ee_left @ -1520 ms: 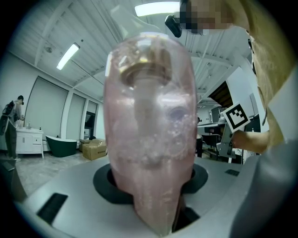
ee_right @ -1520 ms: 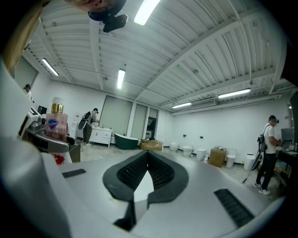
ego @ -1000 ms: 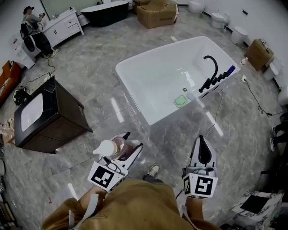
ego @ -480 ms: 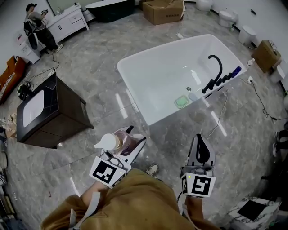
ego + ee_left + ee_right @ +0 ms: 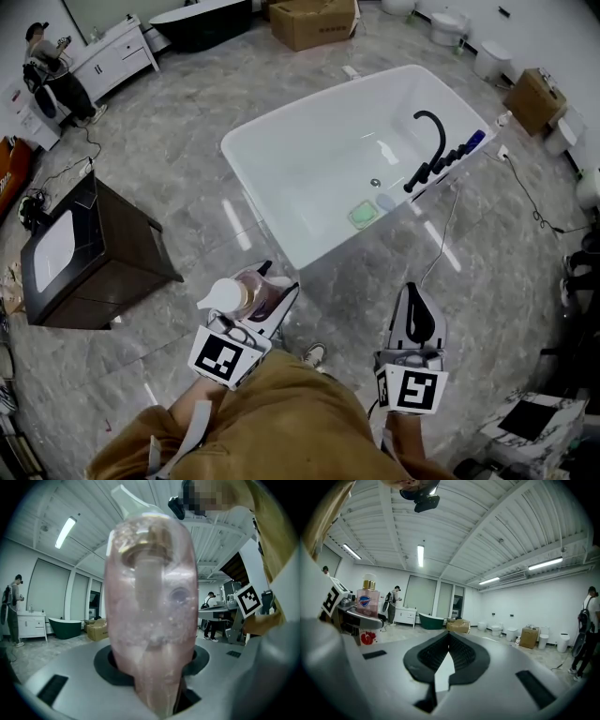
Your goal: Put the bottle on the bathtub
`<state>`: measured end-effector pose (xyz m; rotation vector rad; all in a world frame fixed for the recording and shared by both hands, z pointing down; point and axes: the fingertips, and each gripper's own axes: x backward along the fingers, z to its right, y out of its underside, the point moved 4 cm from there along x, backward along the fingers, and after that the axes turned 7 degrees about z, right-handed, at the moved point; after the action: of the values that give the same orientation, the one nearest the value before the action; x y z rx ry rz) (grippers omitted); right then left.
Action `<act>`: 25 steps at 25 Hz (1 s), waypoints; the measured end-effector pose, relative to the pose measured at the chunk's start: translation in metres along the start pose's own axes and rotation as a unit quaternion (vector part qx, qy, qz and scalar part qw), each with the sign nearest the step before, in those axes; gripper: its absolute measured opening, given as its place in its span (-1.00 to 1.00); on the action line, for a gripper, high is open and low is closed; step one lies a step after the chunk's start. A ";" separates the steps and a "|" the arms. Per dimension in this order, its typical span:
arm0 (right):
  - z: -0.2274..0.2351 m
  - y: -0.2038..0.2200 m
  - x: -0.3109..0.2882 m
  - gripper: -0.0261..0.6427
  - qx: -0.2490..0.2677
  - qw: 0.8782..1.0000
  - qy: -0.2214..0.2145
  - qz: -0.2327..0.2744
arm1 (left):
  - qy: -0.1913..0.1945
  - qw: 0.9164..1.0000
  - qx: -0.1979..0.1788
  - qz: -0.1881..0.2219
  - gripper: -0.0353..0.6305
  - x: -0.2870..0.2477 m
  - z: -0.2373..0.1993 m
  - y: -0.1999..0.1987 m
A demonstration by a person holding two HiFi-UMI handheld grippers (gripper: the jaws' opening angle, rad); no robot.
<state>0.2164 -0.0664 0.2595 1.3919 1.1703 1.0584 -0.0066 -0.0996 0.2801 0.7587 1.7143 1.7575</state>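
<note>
A clear pink pump bottle (image 5: 246, 298) with a white pump head is held upright in my left gripper (image 5: 267, 305), low and left in the head view. In the left gripper view the bottle (image 5: 150, 616) fills the middle, clamped between the jaws. The same bottle (image 5: 368, 603) shows at the left of the right gripper view. The white bathtub (image 5: 281, 141) with a black faucet (image 5: 433, 141) lies ahead on the floor, well beyond both grippers. My right gripper (image 5: 417, 314) is shut and empty, its jaws pressed together (image 5: 449, 656).
A dark wooden vanity (image 5: 103, 253) with a white basin stands at the left. A cardboard box (image 5: 309, 21) and a dark tub (image 5: 202, 19) sit at the back. Toilets (image 5: 492, 58) line the far right. A cable (image 5: 445, 234) trails on the floor near the tub. A person (image 5: 52, 70) stands at far left.
The view has shifted a little: the bathtub and vanity now sit further left in the frame. Both grippers keep their places, the bottle still held.
</note>
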 end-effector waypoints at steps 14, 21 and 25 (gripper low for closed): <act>-0.029 0.038 -0.064 -0.91 0.025 0.999 0.009 -0.046 | 0.024 0.999 0.036 -0.024 -0.26 -0.051 -0.056 0.063; -0.044 0.070 -0.087 -0.91 0.022 0.998 0.015 -0.061 | 0.045 0.997 0.028 -0.048 -0.26 -0.066 -0.077 0.111; -0.044 0.097 -0.095 -0.91 0.019 0.997 0.019 -0.069 | 0.066 0.997 0.009 -0.049 -0.26 -0.084 -0.081 0.142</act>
<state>0.1706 -0.1581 0.3592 1.3041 1.3007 0.9735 -0.0103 -0.2193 0.4199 0.5679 1.8225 1.7620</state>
